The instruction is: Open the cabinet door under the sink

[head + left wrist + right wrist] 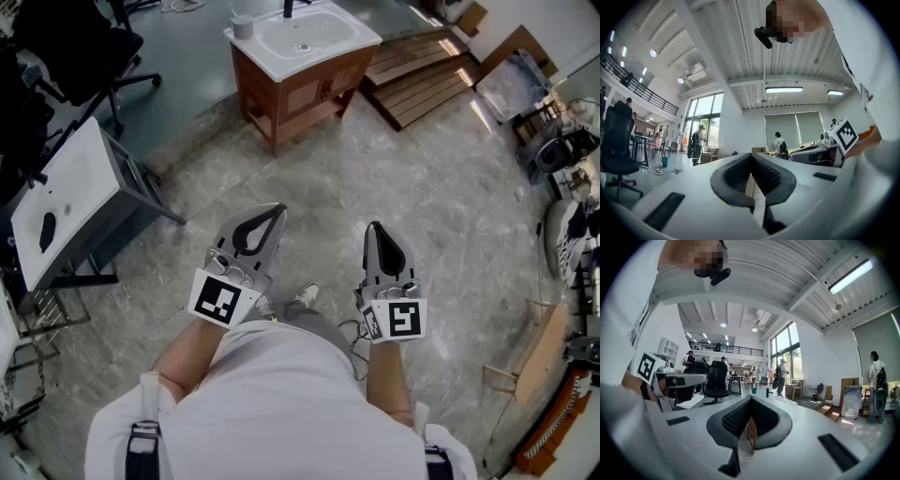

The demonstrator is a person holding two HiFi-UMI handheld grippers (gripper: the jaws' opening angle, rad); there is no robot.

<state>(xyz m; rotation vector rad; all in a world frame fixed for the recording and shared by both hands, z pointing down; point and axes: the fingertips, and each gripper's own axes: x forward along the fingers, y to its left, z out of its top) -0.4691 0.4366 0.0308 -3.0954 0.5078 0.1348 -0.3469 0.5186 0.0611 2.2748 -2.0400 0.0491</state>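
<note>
A wooden sink cabinet (309, 94) with a white basin (305, 37) stands far ahead on the stone floor, and its two front doors look closed. Both grippers are held close to the person's body, well short of the cabinet. My left gripper (278, 210) is shut with nothing between its jaws, and its tips point toward the cabinet. My right gripper (374, 226) is likewise shut and empty. In the left gripper view the left gripper (751, 154) has its dark pads meeting at the tip. The right gripper view shows the right gripper (750, 397) closed in the same way.
A white cup (242, 26) stands on the basin's left corner. A white slanted panel on a grey frame (66, 202) sits at left, behind it a black office chair (80, 42). Wooden pallets (422, 75) lie right of the cabinet. Clutter lines the right edge (562, 234). People stand far off.
</note>
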